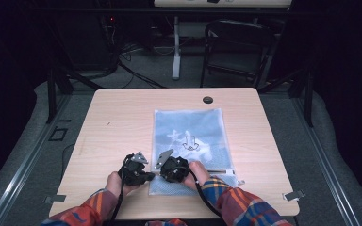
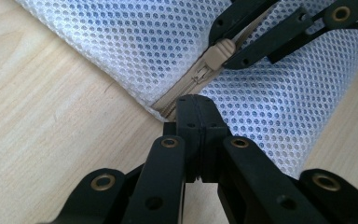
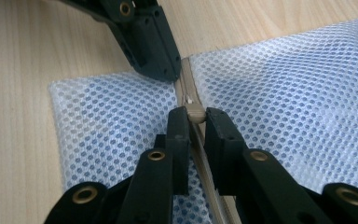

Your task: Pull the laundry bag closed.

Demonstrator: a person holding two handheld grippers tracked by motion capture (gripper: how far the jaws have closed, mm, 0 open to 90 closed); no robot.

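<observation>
A white mesh zip bag (image 1: 188,141) lies flat on the wooden counter (image 1: 118,117), with its zipped edge nearest the person. Both tools are set at that near edge, close together.

In the left gripper view, the left hand-held gripper (image 2: 196,103) is seen fully closed, its jaws pinched on the end of the beige zipper tape (image 2: 168,103) at the bag's corner. In the right gripper view, the right hand-held gripper (image 3: 196,122) is seen almost closed, its two jaws clamped on either side of the beige zipper slider (image 3: 196,112), which sits just beside the left tool's tip. The slider is thus held near the start of its track, and the bag appears zipped for nearly all its length.

The step in hand is judged to be the drawing of the slider along the zipper. It is best done with the corner kept anchored by the left tool, so that the tape is held taut and flat on the counter. The pull should be directed straight along the line of the teeth, low and level, so that the mesh is not bunched ahead of the slider. The grip on the small slider should be kept firm, since a sideways tug could let it slip out.
</observation>
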